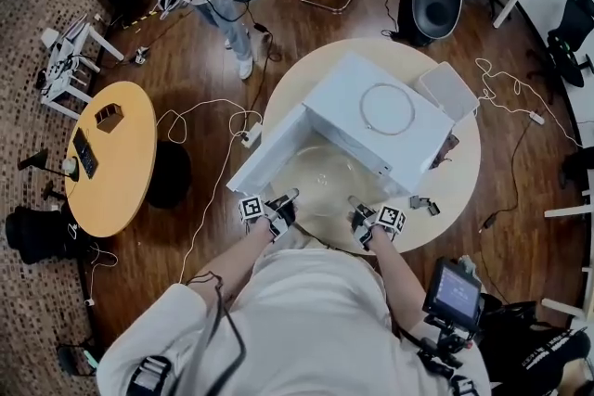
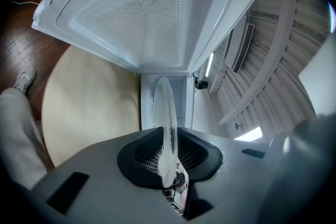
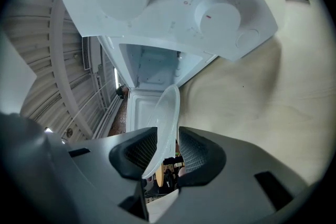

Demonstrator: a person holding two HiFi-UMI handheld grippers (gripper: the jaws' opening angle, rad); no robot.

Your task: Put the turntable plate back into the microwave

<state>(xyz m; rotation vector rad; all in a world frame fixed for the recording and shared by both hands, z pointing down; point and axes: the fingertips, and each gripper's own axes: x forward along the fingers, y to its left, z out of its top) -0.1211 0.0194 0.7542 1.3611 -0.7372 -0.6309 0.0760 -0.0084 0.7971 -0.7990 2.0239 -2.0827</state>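
Left gripper (image 1: 287,198) clamping turntable plate (image 1: 320,183), right gripper (image 1: 358,205) astride it — unclamped

Both arms reach forward to the near rim of the round clear glass turntable plate (image 1: 320,181), and the left forearm (image 1: 237,260) and right forearm (image 1: 392,266) converge slightly toward it. The left hand-held gripper (image 1: 290,196) meets that rim on its left side, jaws closed on the glass with a pad against each face. The right hand-held gripper (image 1: 355,202) meets the rim on its right side. Its jaws stand apart around the glass, which leans on one pad while a dark slit shows at the other. Each gripper's marker cube faces upward.
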